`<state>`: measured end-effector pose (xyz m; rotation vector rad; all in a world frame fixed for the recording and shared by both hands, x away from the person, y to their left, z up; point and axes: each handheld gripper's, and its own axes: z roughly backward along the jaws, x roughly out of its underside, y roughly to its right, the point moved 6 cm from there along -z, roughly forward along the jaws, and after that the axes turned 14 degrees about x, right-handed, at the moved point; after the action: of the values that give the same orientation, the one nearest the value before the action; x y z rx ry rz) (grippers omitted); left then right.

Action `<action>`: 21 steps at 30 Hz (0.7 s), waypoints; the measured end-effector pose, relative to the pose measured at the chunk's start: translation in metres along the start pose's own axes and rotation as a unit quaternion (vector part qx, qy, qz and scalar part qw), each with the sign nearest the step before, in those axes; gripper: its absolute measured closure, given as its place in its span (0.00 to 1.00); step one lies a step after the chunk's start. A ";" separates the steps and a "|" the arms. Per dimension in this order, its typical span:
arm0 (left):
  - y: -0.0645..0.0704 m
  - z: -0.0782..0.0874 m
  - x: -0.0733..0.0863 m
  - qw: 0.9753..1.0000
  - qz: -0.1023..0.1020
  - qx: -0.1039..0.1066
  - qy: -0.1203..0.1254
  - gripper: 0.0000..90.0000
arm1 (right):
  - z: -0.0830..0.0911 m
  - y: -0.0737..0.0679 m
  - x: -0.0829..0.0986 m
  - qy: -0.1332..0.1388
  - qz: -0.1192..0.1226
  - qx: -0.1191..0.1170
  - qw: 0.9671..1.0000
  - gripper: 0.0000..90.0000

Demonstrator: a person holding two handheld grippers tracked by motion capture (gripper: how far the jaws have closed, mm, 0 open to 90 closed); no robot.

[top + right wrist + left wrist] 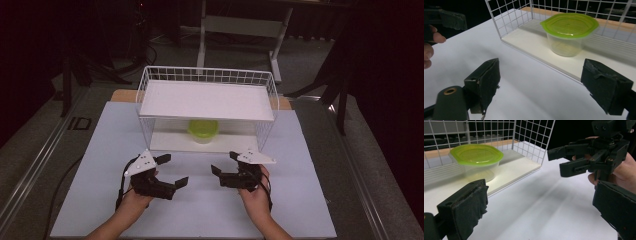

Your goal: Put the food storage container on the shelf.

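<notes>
Your left gripper sits at about 7 o'clock on the white mat, jaws spread, holding nothing. The tub with the green lid stands upright at 12 o'clock, on the lower shelf of the wire rack, well apart from both tools. Your right gripper sits at about 5 o'clock, jaws also spread and empty. Looks like the approach step: nothing grasped yet. Next move: reach under the top shelf, level, and straddle the tub without clipping the wire.
</notes>
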<state>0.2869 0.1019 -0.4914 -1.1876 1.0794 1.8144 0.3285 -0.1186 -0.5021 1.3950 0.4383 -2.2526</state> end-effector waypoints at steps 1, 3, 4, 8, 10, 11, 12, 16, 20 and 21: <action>0.001 0.001 0.001 1.000 0.003 0.002 0.000 0.01 | 0.002 0.002 0.001 -0.001 0.002 0.001 1.000 0.17; 0.002 0.004 0.003 1.000 0.004 0.002 0.000 0.01 | 0.007 0.005 0.003 -0.001 0.008 0.003 1.000 0.17; 0.003 0.004 0.004 1.000 0.007 0.003 0.002 0.01 | 0.009 0.006 0.005 -0.001 0.007 0.002 1.000 0.17; 0.005 0.007 0.011 1.000 0.011 0.004 -0.005 0.01 | 0.018 0.011 0.009 -0.001 0.008 0.002 1.000 0.17; 0.004 0.009 0.015 1.000 0.013 0.000 -0.011 0.01 | 0.022 0.013 0.011 -0.002 0.012 0.004 1.000 0.17; 0.004 0.010 0.016 1.000 0.014 -0.003 -0.013 0.01 | 0.024 0.014 0.012 -0.003 0.014 0.004 1.000 0.17; 0.004 0.011 0.017 1.000 0.015 -0.007 -0.011 0.01 | 0.026 0.016 0.013 -0.002 0.020 0.011 1.000 0.17; 0.004 0.016 0.022 1.000 0.020 -0.013 -0.013 0.01 | 0.035 0.020 0.020 -0.004 0.029 0.019 0.999 0.17; 0.004 0.021 0.027 0.999 0.023 -0.016 -0.016 0.01 | 0.043 0.025 0.026 -0.008 0.024 0.021 0.999 0.17; 0.004 0.022 0.028 0.999 0.023 -0.016 -0.018 0.01 | 0.044 0.026 0.027 -0.009 0.025 0.020 0.999 0.17</action>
<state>0.2662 0.1232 -0.5113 -1.1542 1.0693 1.8868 0.2982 -0.1676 -0.5078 1.3891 0.3493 -2.2437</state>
